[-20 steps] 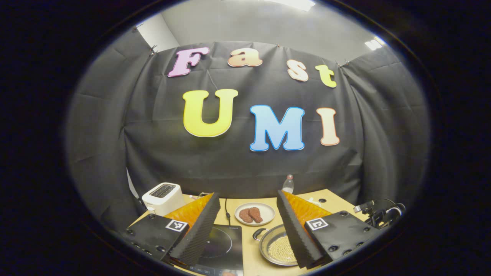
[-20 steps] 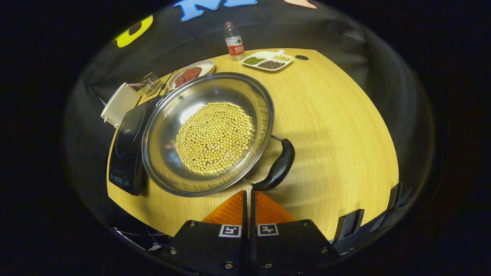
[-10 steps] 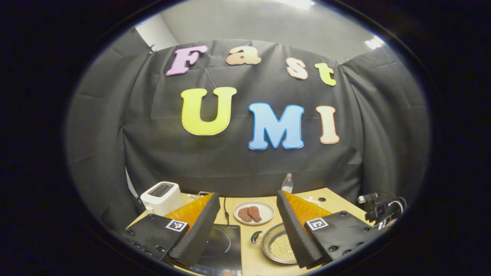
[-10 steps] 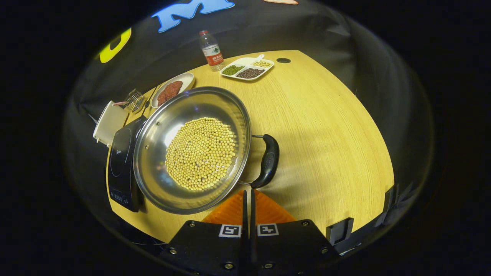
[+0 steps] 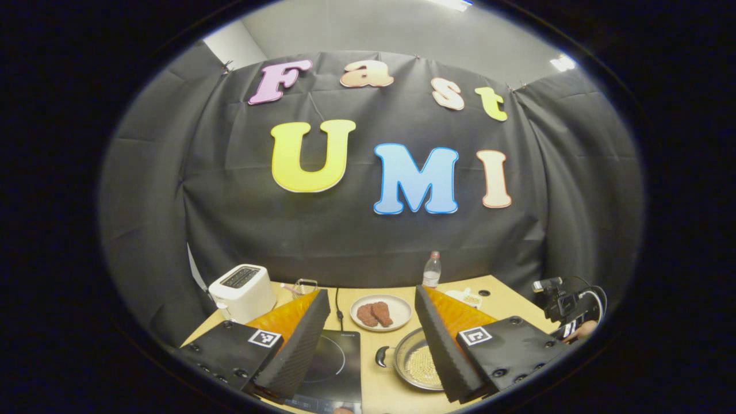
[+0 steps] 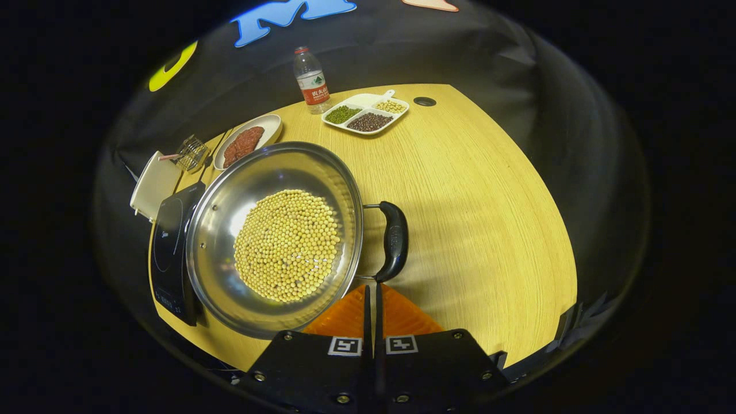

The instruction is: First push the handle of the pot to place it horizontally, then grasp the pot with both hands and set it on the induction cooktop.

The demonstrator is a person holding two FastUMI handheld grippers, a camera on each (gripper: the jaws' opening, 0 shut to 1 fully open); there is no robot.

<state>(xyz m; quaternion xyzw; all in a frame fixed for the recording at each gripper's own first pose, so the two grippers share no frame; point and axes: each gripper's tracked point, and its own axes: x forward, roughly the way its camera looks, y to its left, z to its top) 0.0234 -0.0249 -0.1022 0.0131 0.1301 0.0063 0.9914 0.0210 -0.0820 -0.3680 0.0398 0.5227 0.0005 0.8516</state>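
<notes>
Two loop handles flank the steel pot of soybeans, which sits on the tabletop just beside the induction cooktop. My right claw, pressed shut with nothing between its fingers, points at the near handle for nudging, I judge. My left claw hangs wide apart above cooktop and pot, ready for the two-handed lift.

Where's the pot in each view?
Left gripper view: pot low, right of centre, partly behind the near right finger.
Right gripper view: pot left of centre, beans inside, black handle toward the right.
Shared landmark: plate of meat behind it.
</notes>
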